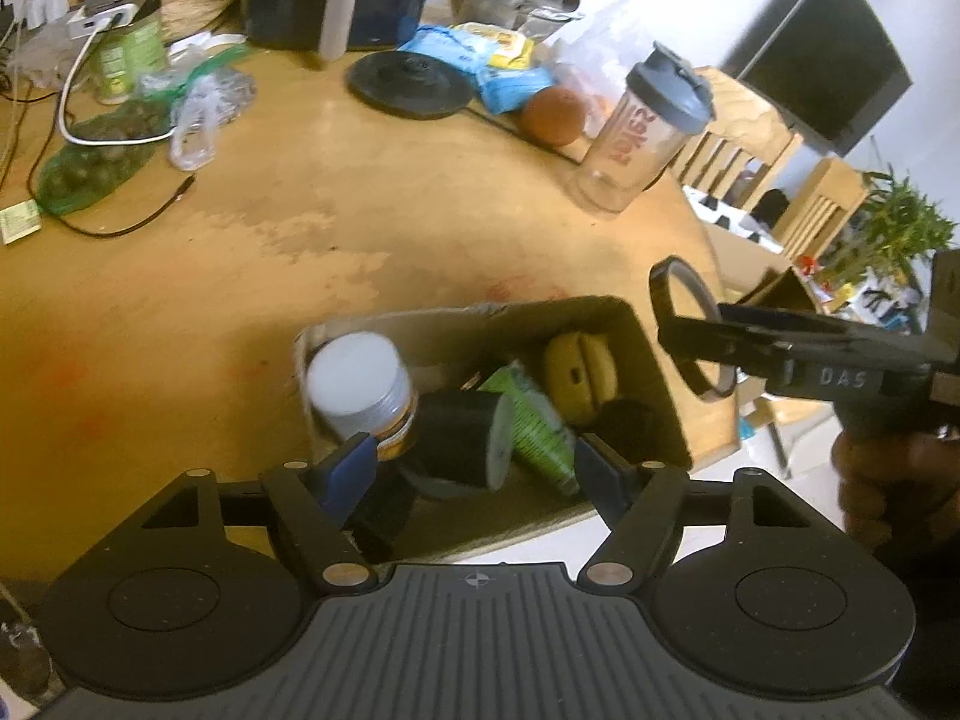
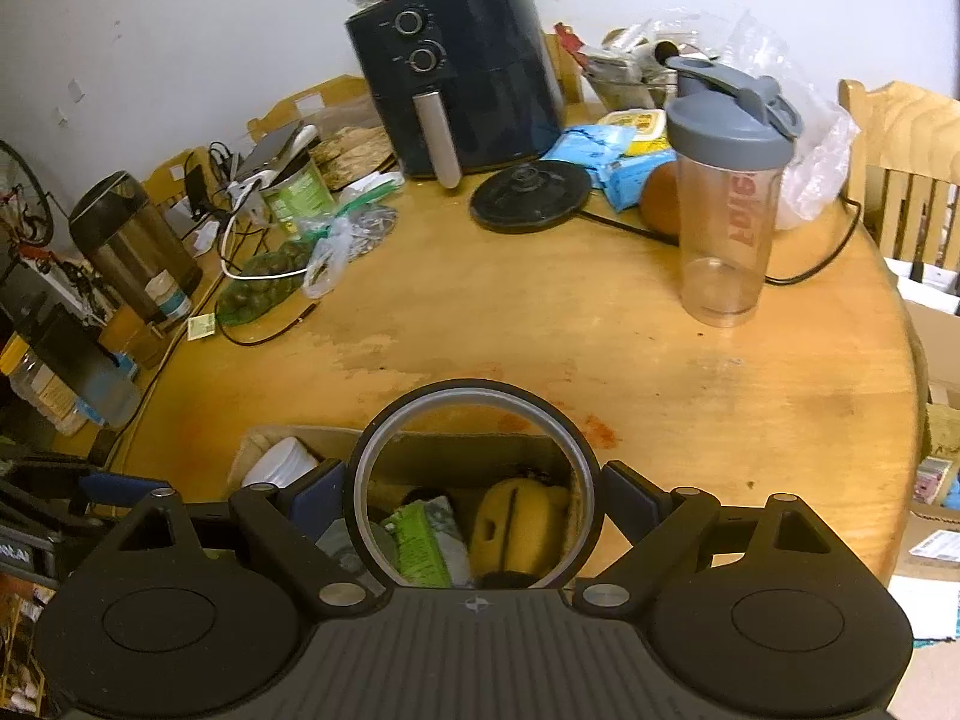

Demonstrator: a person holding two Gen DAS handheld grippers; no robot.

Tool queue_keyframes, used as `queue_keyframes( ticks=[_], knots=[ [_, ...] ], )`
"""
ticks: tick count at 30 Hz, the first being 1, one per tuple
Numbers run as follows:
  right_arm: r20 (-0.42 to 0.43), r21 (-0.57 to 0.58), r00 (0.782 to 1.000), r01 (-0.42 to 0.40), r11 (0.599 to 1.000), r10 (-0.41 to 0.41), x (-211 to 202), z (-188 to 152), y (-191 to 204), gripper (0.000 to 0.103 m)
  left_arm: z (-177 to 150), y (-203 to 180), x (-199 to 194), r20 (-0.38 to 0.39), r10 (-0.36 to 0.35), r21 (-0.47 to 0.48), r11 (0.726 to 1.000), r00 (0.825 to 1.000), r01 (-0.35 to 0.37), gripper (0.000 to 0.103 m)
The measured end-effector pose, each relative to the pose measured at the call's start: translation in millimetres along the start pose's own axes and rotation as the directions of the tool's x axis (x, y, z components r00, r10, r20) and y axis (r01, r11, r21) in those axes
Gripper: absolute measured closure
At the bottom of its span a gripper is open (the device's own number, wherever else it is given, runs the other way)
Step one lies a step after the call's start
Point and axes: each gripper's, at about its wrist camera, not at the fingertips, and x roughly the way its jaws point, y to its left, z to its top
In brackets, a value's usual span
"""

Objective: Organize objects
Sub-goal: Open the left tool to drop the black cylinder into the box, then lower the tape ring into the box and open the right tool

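Note:
An open cardboard box (image 1: 558,306) sits near the table's front edge. It holds a white-lidded jar (image 1: 360,378), a black roll (image 1: 459,441), a green tube (image 1: 534,426) and a yellow sponge-like piece (image 1: 579,375). My left gripper (image 1: 471,465) hangs over the box, open, its blue pads clear of the black roll and green tube lying between them. My right gripper (image 2: 474,492) is shut on a thin black ring (image 2: 468,390), held just above the box's (image 2: 336,438) right part. The ring (image 1: 666,276) also shows in the left wrist view, beside the box's right wall.
A clear shaker bottle (image 2: 726,198) with a grey lid stands at the right. A dark air fryer (image 2: 462,72), black disc base (image 2: 531,195), blue packets, an orange, a green can (image 2: 297,195) and bagged items with cables crowd the back. Wooden chairs stand past the table's right edge.

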Motion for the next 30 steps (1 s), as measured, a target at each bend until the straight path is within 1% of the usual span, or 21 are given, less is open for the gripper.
queue_keyframes(
  ticks=[6, 12, 30],
  knots=[
    [0.016, -0.012, 1.000, 0.003, 1.000, -0.003, -0.1, 3.3, 13.1, 0.012, -6.3, 4.9, -5.0, -0.005, 0.064, -0.004, 0.998, 0.998, -0.064, 0.031],
    [0.028, -0.027, 1.000, 0.002, 1.000, -0.001, 0.9, 7.0, 22.3, 0.012, -12.0, 11.6, -10.7, -0.007, 0.095, -0.018, 0.995, 0.996, -0.095, 0.031],
    [0.049, -0.017, 0.997, 0.052, 0.999, -0.051, 1.7, 13.1, 31.5, 0.012, -18.1, 16.6, -12.2, -0.022, 0.119, -0.030, 0.992, 0.993, -0.119, 0.030]
  ],
)
